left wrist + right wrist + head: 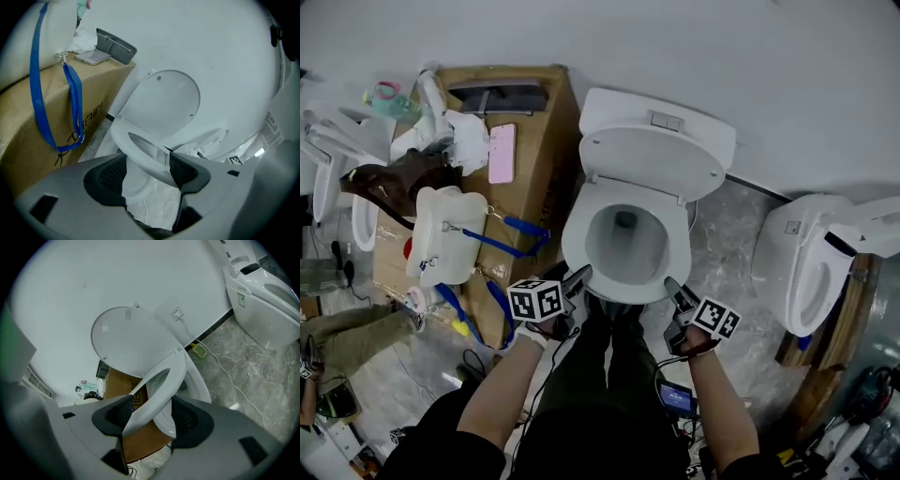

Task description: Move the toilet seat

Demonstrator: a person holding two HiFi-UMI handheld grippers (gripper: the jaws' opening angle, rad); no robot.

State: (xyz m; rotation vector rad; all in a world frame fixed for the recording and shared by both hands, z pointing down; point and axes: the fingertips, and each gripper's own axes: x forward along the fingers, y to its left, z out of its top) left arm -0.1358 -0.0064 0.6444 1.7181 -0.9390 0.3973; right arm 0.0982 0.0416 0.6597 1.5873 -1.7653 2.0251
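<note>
A white toilet stands in the middle, its lid (652, 159) raised against the tank. The toilet seat (575, 234) rings the bowl. My left gripper (579, 277) is at the seat's front left rim and my right gripper (672, 286) at its front right rim. In the left gripper view the seat (140, 151) runs between the jaws of the left gripper (149, 161), lifted off the bowl. In the right gripper view the seat (161, 380) crosses between the jaws of the right gripper (151, 408), tilted above the bowl (199, 387). Both grippers are shut on the seat.
A cardboard box (534, 178) stands close on the toilet's left, carrying a pink phone (502, 153), white parts and blue straps (70, 103). A second toilet (797, 262) stands to the right. A cable (225, 369) lies on the marble floor. The wall is right behind the tank.
</note>
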